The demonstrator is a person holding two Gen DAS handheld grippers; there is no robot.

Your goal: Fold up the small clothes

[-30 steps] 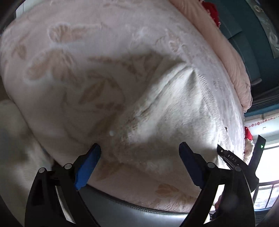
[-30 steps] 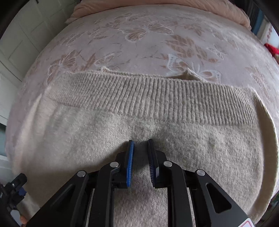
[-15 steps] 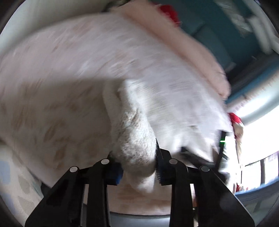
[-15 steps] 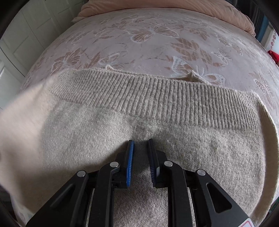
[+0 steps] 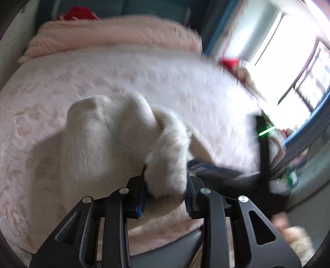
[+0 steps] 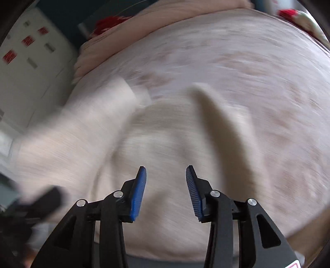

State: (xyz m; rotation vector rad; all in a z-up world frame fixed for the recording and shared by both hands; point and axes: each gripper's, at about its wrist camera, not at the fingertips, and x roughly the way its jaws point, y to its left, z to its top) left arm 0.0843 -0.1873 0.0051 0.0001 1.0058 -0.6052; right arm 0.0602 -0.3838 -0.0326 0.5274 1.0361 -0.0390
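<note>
A cream knitted sweater (image 5: pixel 103 134) lies on the pink bed cover (image 5: pixel 61 82). My left gripper (image 5: pixel 165 179) has a bunched part of it between its blue pads, which press on the knit and hold it up off the bed, though the jaws are opening slightly. In the right wrist view the sweater (image 6: pixel 165 134) is blurred, with one part draped across to the left. My right gripper (image 6: pixel 166 171) hangs above it with its jaws opening and nothing between them. The black right gripper body (image 5: pixel 262 144) with a green light shows at the right of the left wrist view.
A folded pink blanket (image 5: pixel 113 35) and something red (image 5: pixel 76 12) lie at the head of the bed. A bright window (image 5: pixel 288 51) is on the right. White cupboard doors (image 6: pixel 31 72) stand beside the bed. The bed's grey front edge (image 6: pixel 165 261) is just below the grippers.
My left gripper shut on a part of the sweater, lifted it and swung it across while rolling. My right gripper let go of the knit, opened and drew back; both views are now blurred.
</note>
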